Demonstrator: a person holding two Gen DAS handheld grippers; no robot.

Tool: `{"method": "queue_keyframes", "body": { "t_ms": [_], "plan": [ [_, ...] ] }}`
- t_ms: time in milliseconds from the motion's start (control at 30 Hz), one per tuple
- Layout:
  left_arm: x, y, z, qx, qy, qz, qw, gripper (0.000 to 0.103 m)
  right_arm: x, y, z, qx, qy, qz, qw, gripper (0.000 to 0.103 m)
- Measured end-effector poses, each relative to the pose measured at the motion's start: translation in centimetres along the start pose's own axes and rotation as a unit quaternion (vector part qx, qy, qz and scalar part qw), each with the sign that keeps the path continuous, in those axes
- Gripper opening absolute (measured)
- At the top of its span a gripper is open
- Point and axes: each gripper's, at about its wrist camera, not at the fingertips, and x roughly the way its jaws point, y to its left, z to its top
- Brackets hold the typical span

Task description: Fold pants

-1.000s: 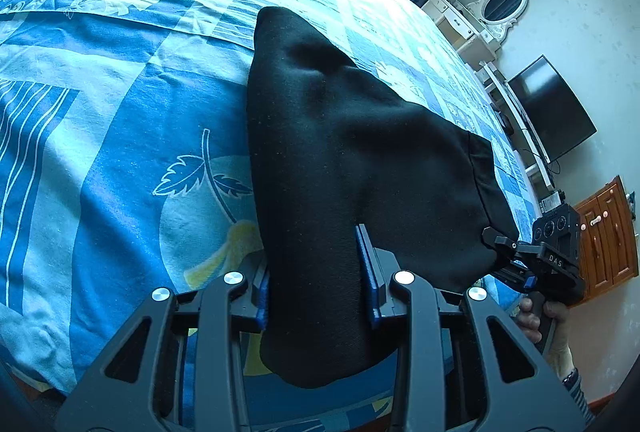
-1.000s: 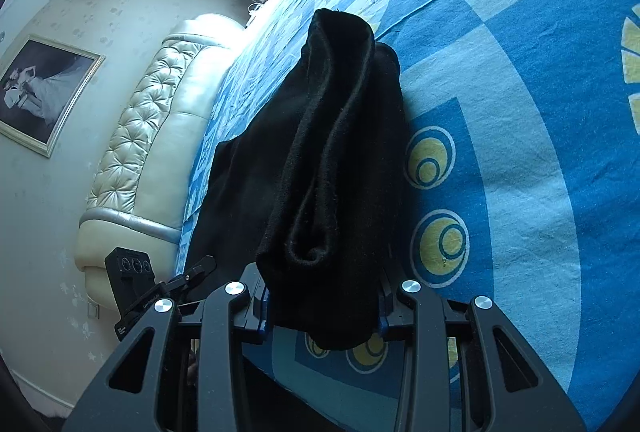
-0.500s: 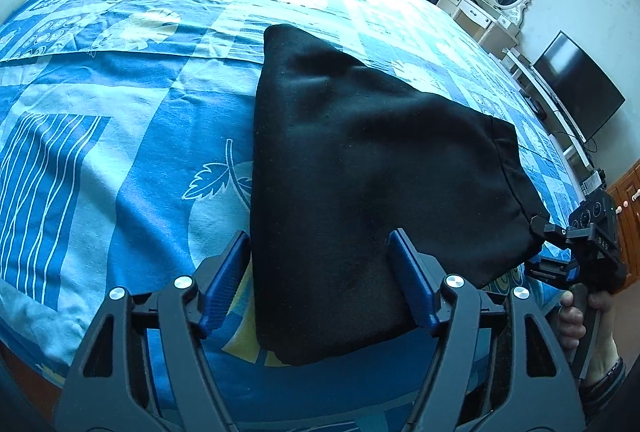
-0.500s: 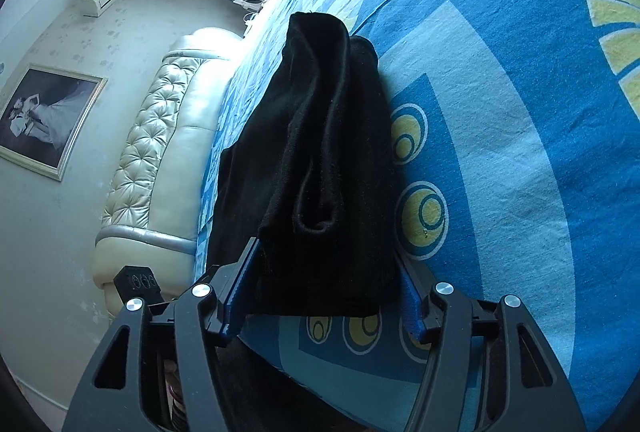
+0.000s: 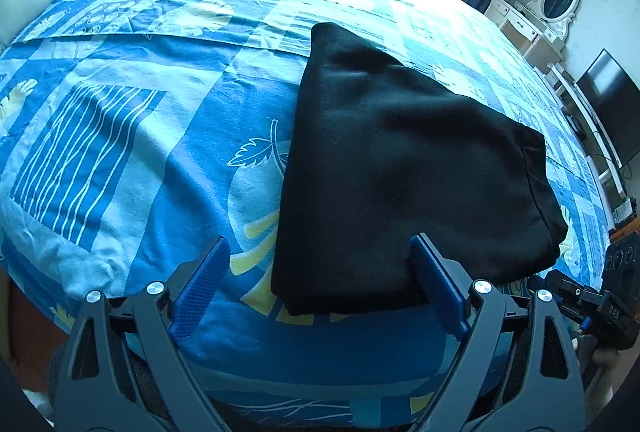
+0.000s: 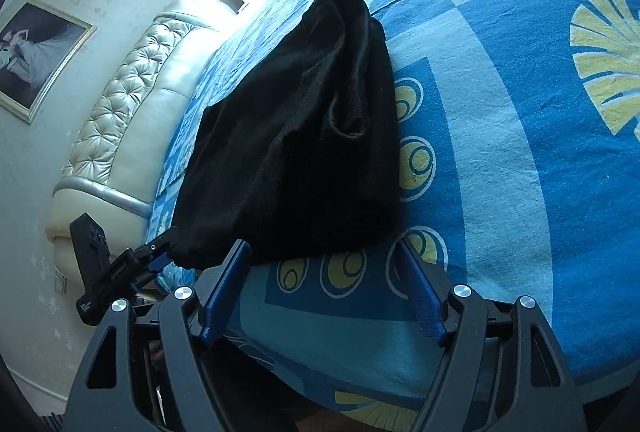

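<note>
Left hand-held gripper (image 5: 320, 272) has its jaws apart & opening wider; near edge of the black pants (image 5: 400, 159) sits between the blue pads (image 5: 204, 276) but neither pad presses it. Right hand-held gripper (image 6: 324, 288) same story: jaws spread, opening, cloth edge just ahead, nothing clamped. Pants lie folded in a thick multi-layer bundle on the blue patterned bedspread (image 5: 120, 135), near the bed's front edge, hem side w/ stitched seam toward the right gripper. Fold looks about done, imo. Fabric seems soft, matte, knit-like, light, not slippery; will sag & slump if lifted by one corner, layers may slide apart. Best hold: pinch thru all layers at the two near corners, or along the folded edge, both sides together.
</note>
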Motion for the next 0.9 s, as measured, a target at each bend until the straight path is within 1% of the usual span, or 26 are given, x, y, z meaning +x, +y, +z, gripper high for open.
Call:
{"method": "queue_keyframes", "body": {
  "t_ms": [133,200,267,367,400,433,500,600,767,900],
  "plan": [
    [-2.3,-2.5,-1.2,0.033,-0.022,0.034,0.9986,0.092,-0.6,1.6,-1.0,-0.036,-0.011,-0.063,0.997,0.076],
    [-3.1,-3.3,-1.7,0.035,-0.034,0.051,0.9975,0.095,-0.7,2.6,-1.4,-0.074,-0.019,-0.105,0.992,0.077],
    [-3.8,-4.0,-2.2,0.04,-0.05,0.068,0.9956,0.096,-0.7,3.3,-1.8,-0.103,-0.027,-0.133,0.985,0.078],
    [-4.2,-4.9,-2.5,0.059,-0.062,0.093,0.992,0.096,-0.3,3.5,-2.2,-0.108,-0.021,-0.14,0.984,0.08],
    [-4.2,-5.2,-2.6,0.069,-0.064,0.095,0.991,0.097,-0.2,3.3,-2.3,-0.108,-0.019,-0.139,0.984,0.08],
    [-4.2,-5.5,-2.7,0.082,-0.067,0.099,0.9894,0.097,0.0,3.4,-2.3,-0.113,-0.019,-0.142,0.983,0.08],
    [-4.3,-5.8,-3.0,0.097,-0.075,0.119,0.9852,0.097,0.1,3.7,-2.5,-0.129,-0.024,-0.155,0.979,0.08],
    [-4.6,-6.0,-3.3,0.107,-0.085,0.12,0.9833,0.097,-0.1,3.8,-2.5,-0.14,-0.03,-0.16,0.977,0.08],
    [-4.4,-5.8,-3.5,0.09,-0.07,0.109,0.9876,0.097,0.0,3.3,-2.4,-0.13,-0.03,-0.162,0.978,0.08],
    [-3.8,-6.2,-4.0,0.105,-0.061,0.127,0.9845,0.097,0.1,3.1,-2.3,-0.128,-0.028,-0.16,0.978,0.08]
  ]
}}
